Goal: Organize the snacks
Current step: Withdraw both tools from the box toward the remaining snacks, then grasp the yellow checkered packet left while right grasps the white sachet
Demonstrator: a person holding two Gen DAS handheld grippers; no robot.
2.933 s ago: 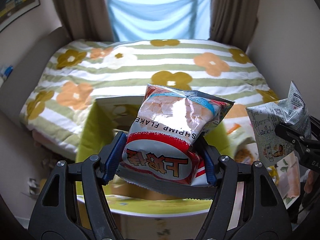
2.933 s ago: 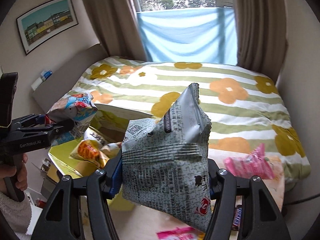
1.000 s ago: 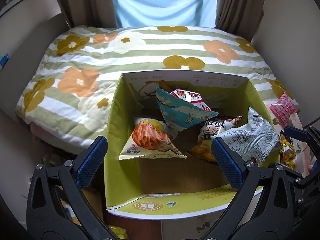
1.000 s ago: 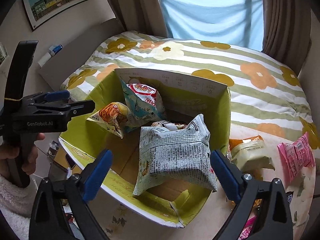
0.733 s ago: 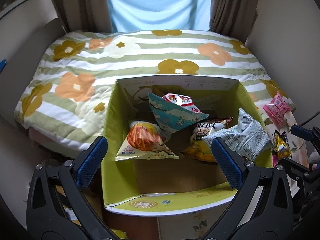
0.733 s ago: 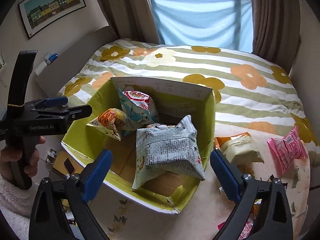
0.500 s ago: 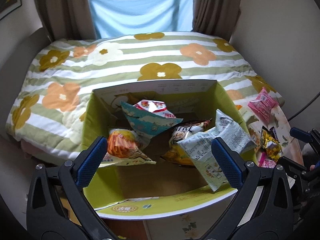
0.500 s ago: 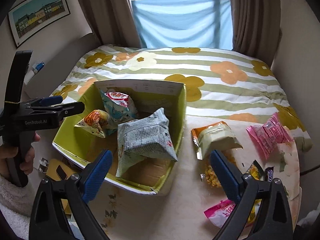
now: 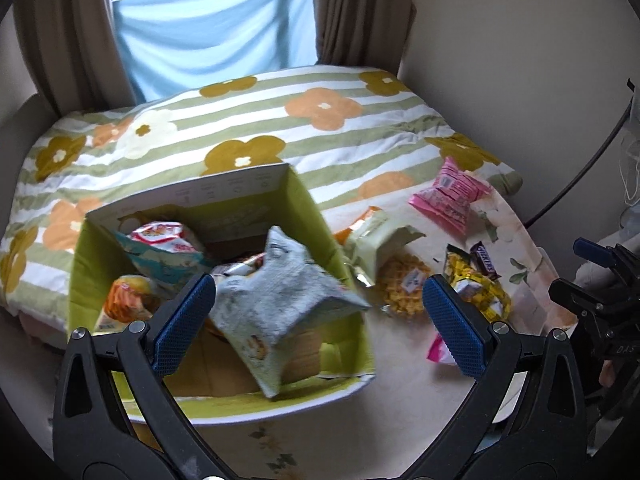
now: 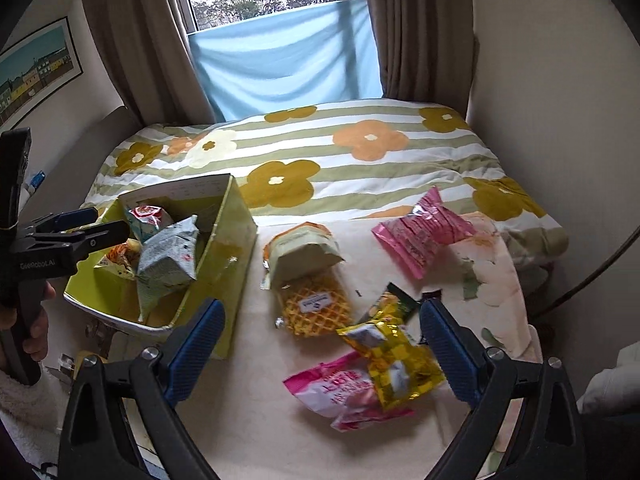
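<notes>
A green cardboard box (image 9: 344, 332) (image 10: 232, 248) stands at the table's left, holding a grey printed bag (image 9: 280, 308) (image 10: 168, 264), a red-and-teal shrimp flake bag (image 9: 168, 248) (image 10: 148, 216) and an orange bag (image 9: 124, 300). My left gripper (image 9: 316, 320) is open and empty over the box's right part. My right gripper (image 10: 320, 344) is open and empty above loose snacks on the table: a yellow packet (image 10: 392, 352), a pink packet (image 10: 340, 392), a waffle pack (image 10: 312, 304), a pale green bag (image 10: 304, 256) and a pink bag (image 10: 420, 236).
A bed with a flowered, striped cover (image 10: 320, 160) lies behind the table. A wall (image 9: 520, 60) stands at the right. A black cable (image 10: 592, 276) runs at the right edge. A hand (image 10: 32, 320) holds the left gripper's handle at the far left.
Both grippers let go of their bags into the box and opened. Both views have since swung right, from the box toward the loose snacks on the table.
</notes>
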